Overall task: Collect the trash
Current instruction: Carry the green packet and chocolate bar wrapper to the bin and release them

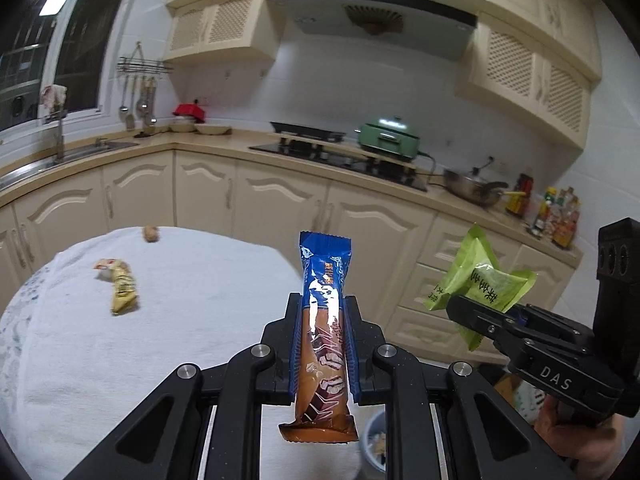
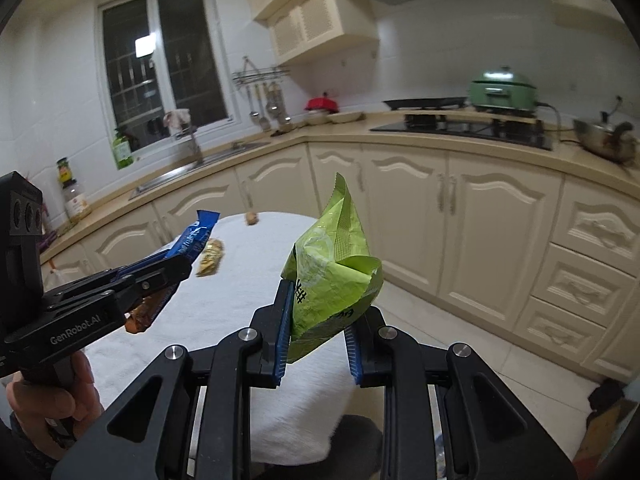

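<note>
My left gripper [image 1: 322, 312] is shut on a long blue and brown snack wrapper [image 1: 324, 320], held upright above the edge of the white-clothed table [image 1: 180, 320]. To its right my right gripper [image 1: 480, 316] is shut on a crumpled green wrapper [image 1: 480, 276]. In the right wrist view the right gripper [image 2: 320, 308] clamps that green wrapper [image 2: 332, 268], and the left gripper [image 2: 172, 272] with the blue wrapper [image 2: 196, 236] is at the left. A yellow wrapper [image 1: 122, 286] and a small brown scrap [image 1: 151, 234] lie on the table.
A grey bin [image 1: 374, 440] with some rubbish inside stands on the floor below the table's near edge. Cream kitchen cabinets [image 1: 280, 200] and a counter with sink, stove, green cooker [image 1: 388, 138] and wok run behind the table. A tiled floor [image 2: 460, 340] lies to the right.
</note>
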Demonstrator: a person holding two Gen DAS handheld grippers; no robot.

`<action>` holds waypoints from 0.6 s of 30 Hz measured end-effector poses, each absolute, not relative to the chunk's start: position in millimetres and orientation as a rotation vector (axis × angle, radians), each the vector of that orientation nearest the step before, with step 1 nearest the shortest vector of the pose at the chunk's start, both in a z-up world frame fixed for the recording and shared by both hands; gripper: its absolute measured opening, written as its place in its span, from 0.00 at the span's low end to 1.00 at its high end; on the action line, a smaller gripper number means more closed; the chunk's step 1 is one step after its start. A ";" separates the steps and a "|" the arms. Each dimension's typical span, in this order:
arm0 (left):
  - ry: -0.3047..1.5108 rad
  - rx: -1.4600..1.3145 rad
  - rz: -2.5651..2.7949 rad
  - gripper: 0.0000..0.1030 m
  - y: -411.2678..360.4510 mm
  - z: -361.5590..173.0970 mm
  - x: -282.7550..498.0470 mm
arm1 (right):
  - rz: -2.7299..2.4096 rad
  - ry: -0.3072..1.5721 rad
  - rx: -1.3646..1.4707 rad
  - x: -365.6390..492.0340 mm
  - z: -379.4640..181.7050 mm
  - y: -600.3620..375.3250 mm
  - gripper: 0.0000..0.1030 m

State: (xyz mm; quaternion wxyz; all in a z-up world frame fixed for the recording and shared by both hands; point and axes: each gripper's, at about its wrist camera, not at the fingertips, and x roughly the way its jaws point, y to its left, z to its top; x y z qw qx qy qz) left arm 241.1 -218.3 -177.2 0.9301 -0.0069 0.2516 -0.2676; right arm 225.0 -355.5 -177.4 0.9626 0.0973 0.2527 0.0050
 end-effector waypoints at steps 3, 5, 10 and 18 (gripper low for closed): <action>0.524 -0.008 -0.603 0.14 -247.4 -181.6 236.8 | -0.055 0.519 0.206 208.6 -180.9 -377.8 0.23; 0.542 0.002 -0.638 0.14 -269.8 -186.4 238.9 | -0.094 0.524 0.219 199.1 -184.0 -393.6 0.23; 0.597 0.014 -0.728 0.14 -318.2 -202.9 243.4 | -0.193 0.549 0.249 177.9 -199.3 -433.3 0.23; 0.738 0.056 -0.813 0.14 -382.1 -242.2 287.6 | -0.330 0.643 0.340 152.7 -250.0 -501.3 0.23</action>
